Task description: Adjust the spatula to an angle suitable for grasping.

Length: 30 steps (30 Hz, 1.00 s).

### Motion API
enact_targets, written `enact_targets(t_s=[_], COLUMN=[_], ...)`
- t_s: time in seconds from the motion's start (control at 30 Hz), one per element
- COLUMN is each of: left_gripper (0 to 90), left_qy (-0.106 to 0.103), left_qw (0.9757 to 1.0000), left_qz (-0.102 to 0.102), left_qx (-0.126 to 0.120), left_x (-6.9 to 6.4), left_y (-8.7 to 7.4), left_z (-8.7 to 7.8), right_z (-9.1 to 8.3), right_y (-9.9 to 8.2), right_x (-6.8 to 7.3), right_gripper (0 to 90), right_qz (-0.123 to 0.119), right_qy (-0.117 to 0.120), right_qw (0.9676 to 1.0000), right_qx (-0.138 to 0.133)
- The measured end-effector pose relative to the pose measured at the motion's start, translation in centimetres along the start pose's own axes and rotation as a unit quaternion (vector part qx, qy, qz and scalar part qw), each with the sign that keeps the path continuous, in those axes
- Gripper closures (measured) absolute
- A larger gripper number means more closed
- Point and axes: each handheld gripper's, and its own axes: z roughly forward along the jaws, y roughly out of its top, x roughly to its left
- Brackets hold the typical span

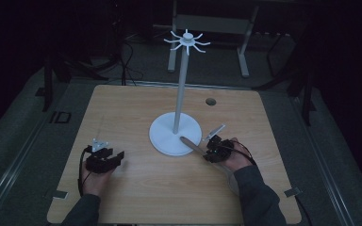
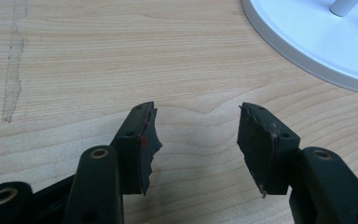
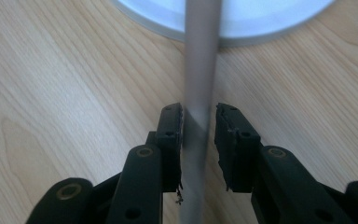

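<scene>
Pale wood-grain table [image 1: 136, 197], rectangular, with a small round hole [image 1: 210, 101] near its far edge; surroundings dim.

White stand [image 1: 175, 133]: round flat base on the table's middle, slim upright pole, and a hub of short curved hooks [image 1: 187, 41] at the top.

Left gripper [image 1: 115, 157] (black, grey three-cornered plate on top): held by the person's left hand [image 1: 93, 181] at the table's near left, well apart from the stand. In the left gripper view [image 2: 198, 140] its jaws stand wide apart over bare wood with nothing between them; the stand's base edge shows at upper right.

Right gripper [image 1: 206, 150]: held by the right hand [image 1: 237, 161], just beside the near right edge of the base. A grey flat strip [image 1: 193, 145] runs between its jaws and reaches over the base rim. In the right gripper view [image 3: 199, 135] the left jaw touches the strip [image 3: 198, 93], while a narrow gap remains at the right jaw (whether it is gripped cannot be told).

Faint pale smear [image 2: 13, 60] on the wood, seen in the left gripper view.
</scene>
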Motion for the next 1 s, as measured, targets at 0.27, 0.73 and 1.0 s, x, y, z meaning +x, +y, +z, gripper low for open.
enact_targets(t_s=[0.27,0.73,1.0], left_gripper=[47.2,47.2,47.2], left_qy=[0.000,0.000,0.000], left_qw=[1.0000,1.0000,1.0000], left_qz=[0.001,-0.002,0.000], left_qx=[0.001,-0.001,0.000], left_x=[0.0,0.0,0.0], left_y=[0.0,0.0,0.0], left_z=[0.0,0.1,0.1], right_z=[0.9,0.8,-2.3], right_y=[1.1,1.1,0.7], right_x=[-0.2,0.3,0.9], right_gripper=[73.7,75.6,75.8], right_qz=[-0.006,0.003,-0.002], right_qy=[0.004,-0.012,-0.038], right_qw=[0.9993,0.9998,0.9979], right_qx=[0.036,0.017,-0.053])
